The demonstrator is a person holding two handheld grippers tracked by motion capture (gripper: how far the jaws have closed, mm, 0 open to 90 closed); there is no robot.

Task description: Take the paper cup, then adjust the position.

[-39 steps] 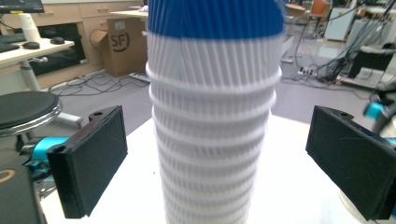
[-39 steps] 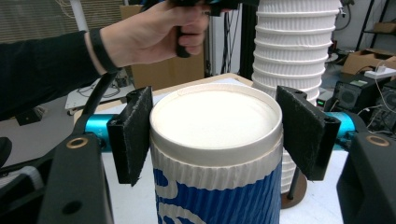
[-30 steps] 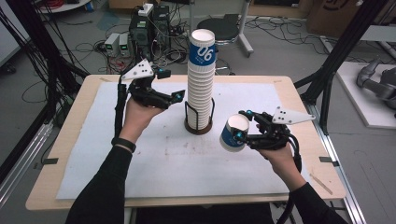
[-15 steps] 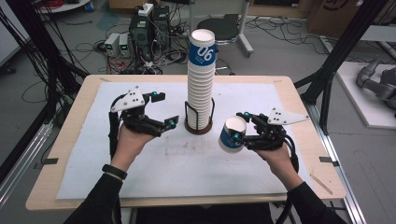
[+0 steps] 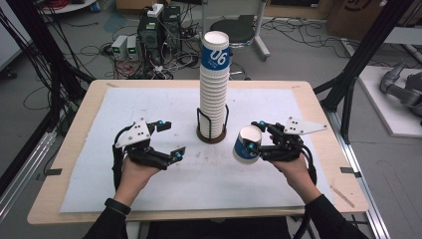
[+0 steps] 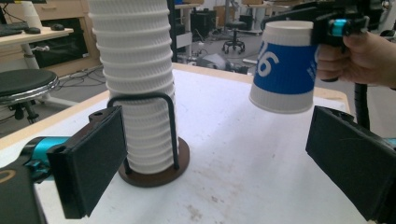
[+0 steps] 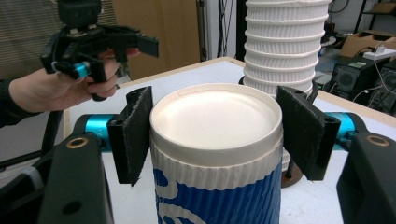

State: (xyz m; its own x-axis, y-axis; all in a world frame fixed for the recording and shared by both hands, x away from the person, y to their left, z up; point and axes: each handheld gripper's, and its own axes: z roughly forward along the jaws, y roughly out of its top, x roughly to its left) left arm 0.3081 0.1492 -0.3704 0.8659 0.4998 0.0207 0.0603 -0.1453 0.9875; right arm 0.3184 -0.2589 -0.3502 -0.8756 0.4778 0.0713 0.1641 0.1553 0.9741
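Moved since earlier frame: left hand-held gripper (image 5: 171,138) now lower and nearer the person, away from the stack, over the white mat at counter's left-centre. Jaws wide, nothing betw. them; pads (image 6: 91,161) stand well apart in left gripper view.

Right hand-held gripper (image 5: 253,141): approx. same place, right of stack. Jaws clamped on a blue-and-white paper cup (image 5: 246,144), pads on either side just below the rim. Cup held clear of the counter, tilted, open mouth toward the stack in the high view.

Cup stack (image 5: 214,89): tall, white ribbed sleeves, top cup blue w/ "06". Upright in a black wire holder (image 5: 211,133) on a round brown base, centre of mat.

Counter (image 5: 318,114): light wood edge, white mat (image 5: 149,107) covering most of it.
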